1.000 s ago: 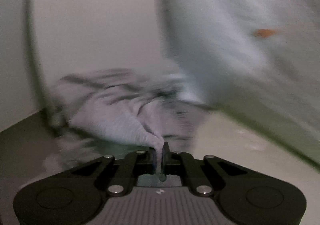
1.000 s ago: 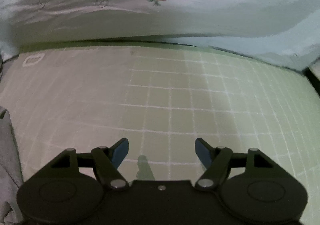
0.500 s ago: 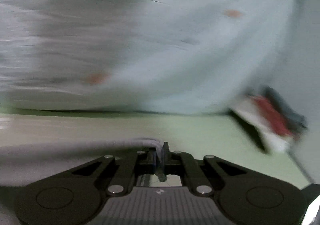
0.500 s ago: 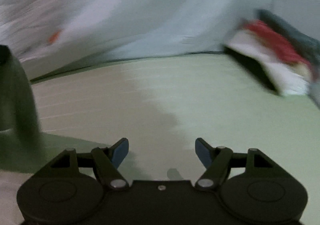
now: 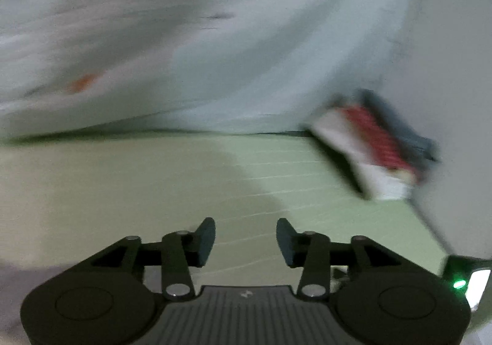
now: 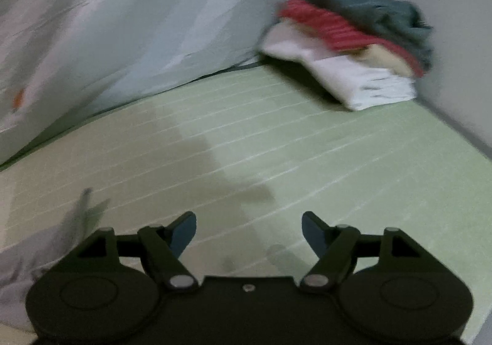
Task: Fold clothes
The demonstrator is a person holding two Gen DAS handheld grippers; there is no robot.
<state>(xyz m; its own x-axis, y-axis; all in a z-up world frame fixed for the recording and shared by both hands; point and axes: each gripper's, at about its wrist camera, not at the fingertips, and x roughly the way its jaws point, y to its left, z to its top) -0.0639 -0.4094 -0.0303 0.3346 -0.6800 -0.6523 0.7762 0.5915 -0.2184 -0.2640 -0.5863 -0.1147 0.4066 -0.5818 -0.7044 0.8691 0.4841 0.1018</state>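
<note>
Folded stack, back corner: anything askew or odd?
Slightly. The folded stack sits against the wall on the green mat, its layers stepped rather than flush, the dark top piece rumpled. Nothing spilled or damaged.

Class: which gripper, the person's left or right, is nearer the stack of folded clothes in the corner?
Right, though only slightly. The stack looks larger beyond the right gripper; beyond the left gripper, whose empty jaws are opening, it looks smaller.

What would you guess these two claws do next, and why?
Probably both reach for the grey garment lying loose at the lower left of the right view. The left gripper is opening with nothing between its jaws, the right gripper is open and empty, and the folded stack sits in the far corner of the green sheet.
</note>
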